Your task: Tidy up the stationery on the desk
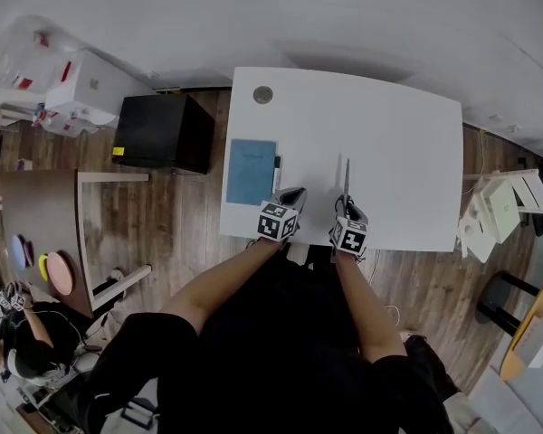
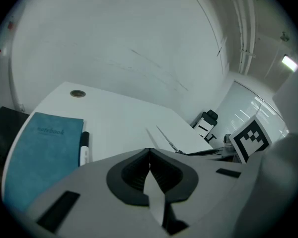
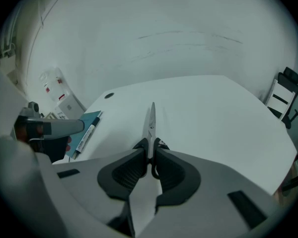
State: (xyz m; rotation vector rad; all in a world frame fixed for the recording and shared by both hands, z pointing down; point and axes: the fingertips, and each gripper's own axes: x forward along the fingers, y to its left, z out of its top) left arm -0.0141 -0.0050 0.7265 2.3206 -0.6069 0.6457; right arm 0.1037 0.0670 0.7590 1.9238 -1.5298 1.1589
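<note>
A pair of scissors (image 1: pixel 347 181) with black handles lies on the white desk (image 1: pixel 407 152), blades pointing away from me. My right gripper (image 1: pixel 347 213) is shut on the handles, and the blades (image 3: pixel 151 119) stick out past the jaws (image 3: pixel 150 150). A blue notebook (image 1: pixel 252 171) lies at the desk's left front, with a black-capped white marker (image 1: pixel 277 165) along its right edge. My left gripper (image 1: pixel 288 202) hovers at the front edge just right of the notebook, shut with nothing in it (image 2: pixel 149 151). From there the notebook (image 2: pixel 42 150), marker (image 2: pixel 84 148) and scissors (image 2: pixel 170 141) show.
A round grey grommet (image 1: pixel 263 95) sits in the desk's far left corner. A black cabinet (image 1: pixel 163 132) stands left of the desk, and a white folding stand (image 1: pixel 498 208) stands at its right. A wooden table (image 1: pixel 45 215) is further left.
</note>
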